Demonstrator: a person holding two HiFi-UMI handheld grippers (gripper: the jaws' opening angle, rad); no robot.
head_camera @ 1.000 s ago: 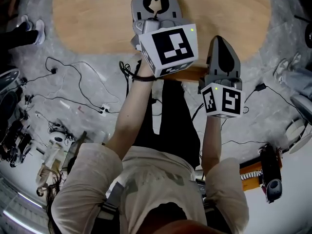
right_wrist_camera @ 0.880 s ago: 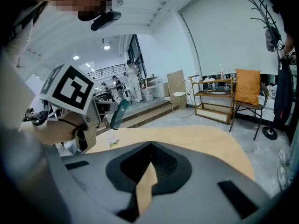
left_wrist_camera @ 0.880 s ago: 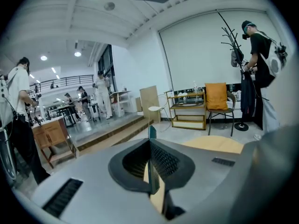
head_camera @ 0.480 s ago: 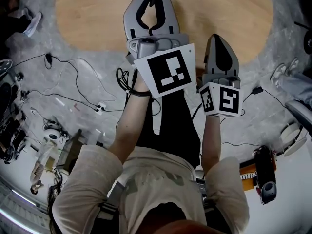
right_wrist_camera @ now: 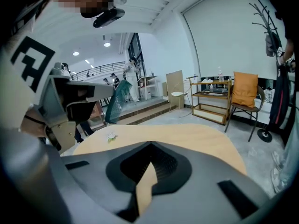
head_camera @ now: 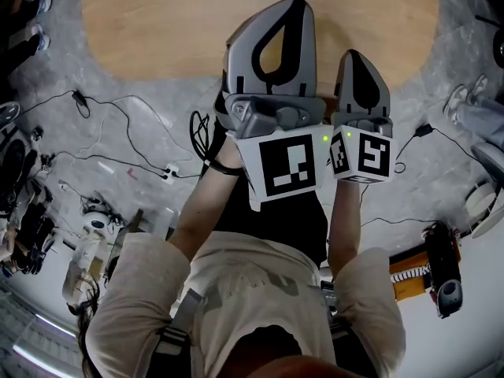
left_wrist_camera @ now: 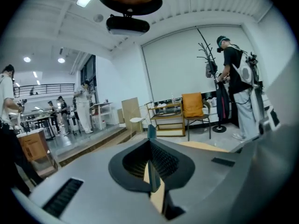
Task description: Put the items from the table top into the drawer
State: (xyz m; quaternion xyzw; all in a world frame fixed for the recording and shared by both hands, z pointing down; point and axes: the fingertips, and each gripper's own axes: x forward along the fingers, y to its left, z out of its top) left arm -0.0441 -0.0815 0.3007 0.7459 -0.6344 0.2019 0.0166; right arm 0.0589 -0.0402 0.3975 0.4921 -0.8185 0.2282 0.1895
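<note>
Edgewise between left gripper [left_wrist_camera: 150, 141] fingers [left_wrist_camera: 201, 157], teal strip [left_wrist_camera: 152, 176]

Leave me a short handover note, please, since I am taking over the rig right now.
Left tongs: shut on a flat teal item, held above the table.
Right tongs: shut, empty, over the table's near edge.
On the table: one small white and green item, near the far left edge.
Drawer: not in view.
Done: teal item is picked up.
Left: put it in the drawer, then fetch the small item.
</note>
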